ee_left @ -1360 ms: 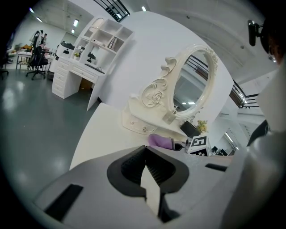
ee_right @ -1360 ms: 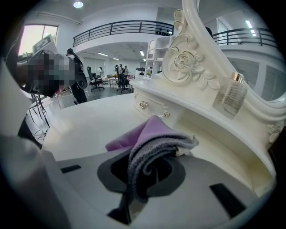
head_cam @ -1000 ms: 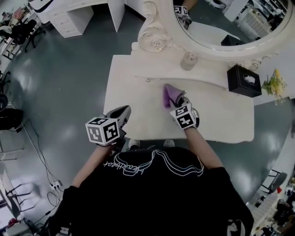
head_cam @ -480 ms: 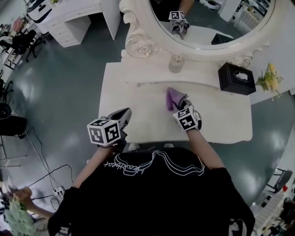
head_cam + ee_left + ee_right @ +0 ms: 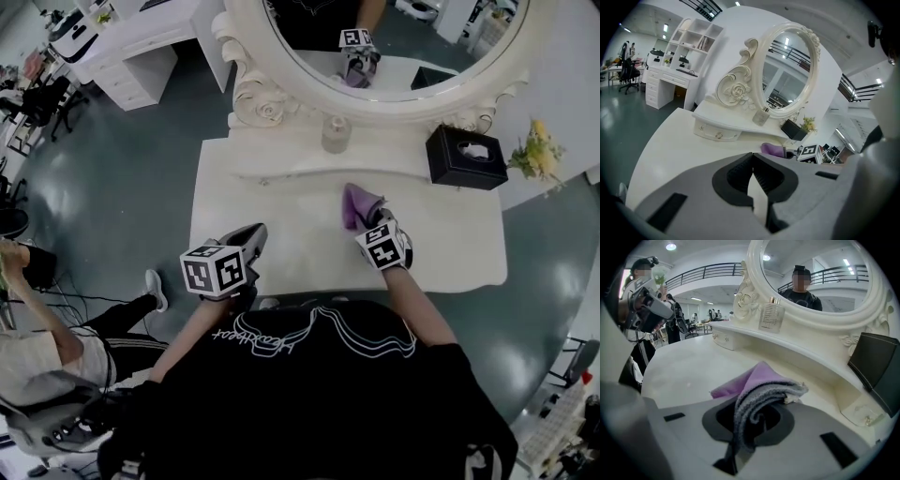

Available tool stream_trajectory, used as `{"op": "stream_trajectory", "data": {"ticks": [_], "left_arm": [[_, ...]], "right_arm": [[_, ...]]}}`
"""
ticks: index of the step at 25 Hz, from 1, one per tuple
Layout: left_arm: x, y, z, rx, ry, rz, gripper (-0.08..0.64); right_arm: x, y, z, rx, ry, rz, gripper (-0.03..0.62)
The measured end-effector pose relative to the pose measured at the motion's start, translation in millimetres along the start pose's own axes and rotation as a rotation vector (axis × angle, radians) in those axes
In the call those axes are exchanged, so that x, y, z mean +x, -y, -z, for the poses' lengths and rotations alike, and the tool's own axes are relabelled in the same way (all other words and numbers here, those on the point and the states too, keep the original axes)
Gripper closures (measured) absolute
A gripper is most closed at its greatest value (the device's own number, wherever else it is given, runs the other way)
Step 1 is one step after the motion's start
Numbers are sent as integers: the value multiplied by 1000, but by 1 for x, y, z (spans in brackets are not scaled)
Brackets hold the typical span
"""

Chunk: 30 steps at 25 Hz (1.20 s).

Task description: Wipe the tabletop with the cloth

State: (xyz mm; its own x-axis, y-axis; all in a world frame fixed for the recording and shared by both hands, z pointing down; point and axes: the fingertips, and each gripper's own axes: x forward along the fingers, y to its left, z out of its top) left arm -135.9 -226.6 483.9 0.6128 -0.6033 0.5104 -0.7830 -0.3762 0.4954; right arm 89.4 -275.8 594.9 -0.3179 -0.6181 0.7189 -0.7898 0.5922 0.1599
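The only lettering is a line of white script (image 5: 255,338) on the person's black shirt (image 5: 319,412), at 6 o'clock in the head view. It lies upside down there and appears to read "Heartbeat", though the letters are too small to be sure. The marker cube (image 5: 216,270) of the left tongs (image 5: 255,231), at 8 o'clock, and the marker cube (image 5: 382,246) of the right tongs (image 5: 369,220), at 3 o'clock, bear square black-and-white coded patterns, not words or numerals. A like pattern shows in the mirror (image 5: 422,66) at 12 o'clock.
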Motion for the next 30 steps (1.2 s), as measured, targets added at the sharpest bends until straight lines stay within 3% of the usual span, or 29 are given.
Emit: {"op": "stream_trajectory", "data": {"ticks": [30], "left_arm": [[85, 93, 20, -7, -18, 47, 557]], "right_arm": [[-56, 120, 87, 54, -11, 99, 540]]}}
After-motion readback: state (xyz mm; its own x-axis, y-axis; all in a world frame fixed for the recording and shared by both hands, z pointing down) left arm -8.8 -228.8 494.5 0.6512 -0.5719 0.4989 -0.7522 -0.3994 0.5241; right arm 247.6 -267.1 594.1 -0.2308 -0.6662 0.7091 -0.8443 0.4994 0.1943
